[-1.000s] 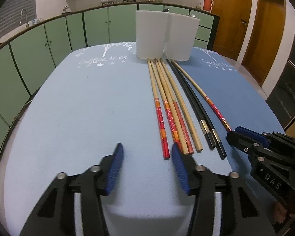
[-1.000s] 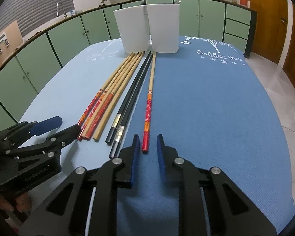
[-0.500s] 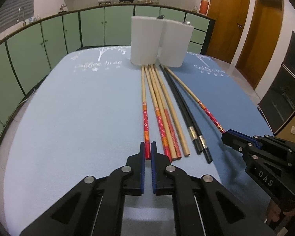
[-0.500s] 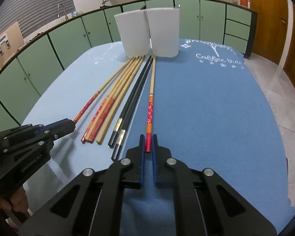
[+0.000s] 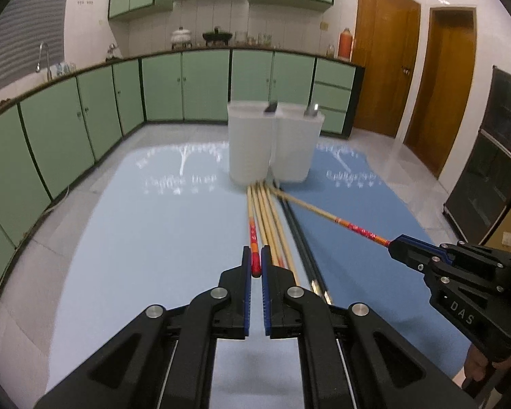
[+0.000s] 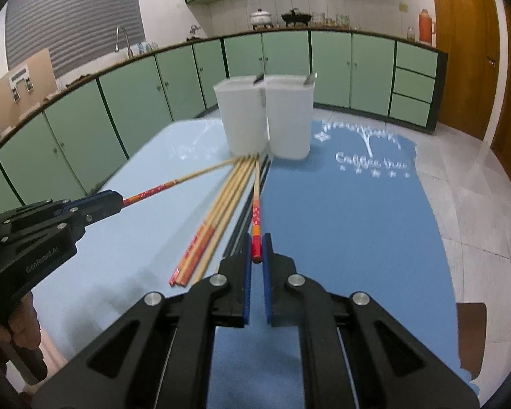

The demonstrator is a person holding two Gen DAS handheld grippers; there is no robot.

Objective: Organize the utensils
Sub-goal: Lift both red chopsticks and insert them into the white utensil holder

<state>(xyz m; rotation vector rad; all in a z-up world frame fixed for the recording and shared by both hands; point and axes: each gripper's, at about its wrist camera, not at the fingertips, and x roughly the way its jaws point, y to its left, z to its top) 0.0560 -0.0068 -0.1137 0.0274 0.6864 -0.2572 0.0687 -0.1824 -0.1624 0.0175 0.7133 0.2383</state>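
Two hand-held black grippers each lift the near, red-banded end of a wooden chopstick off the blue tablecloth (image 5: 153, 245), far tips trailing toward the two white plastic holders (image 5: 272, 143), apparently bound there. The left gripper (image 5: 255, 266) and right gripper (image 6: 256, 252) are clamped tight on one red-ended chopstick (image 5: 254, 248) apiece (image 6: 255, 231); remaining wooden and black chopsticks (image 6: 218, 218) lie between them.

Wide bare cloth is seen on the counter (image 5: 126, 259) left of the chopstick bundle (image 5: 272, 225), and more on the right side (image 6: 357, 238). The far end is blocked by two white containers (image 5: 272, 143), set touching, with the chopstick tips at their bases. The middle lane is taken up by the bundle and two lifted chopsticks.
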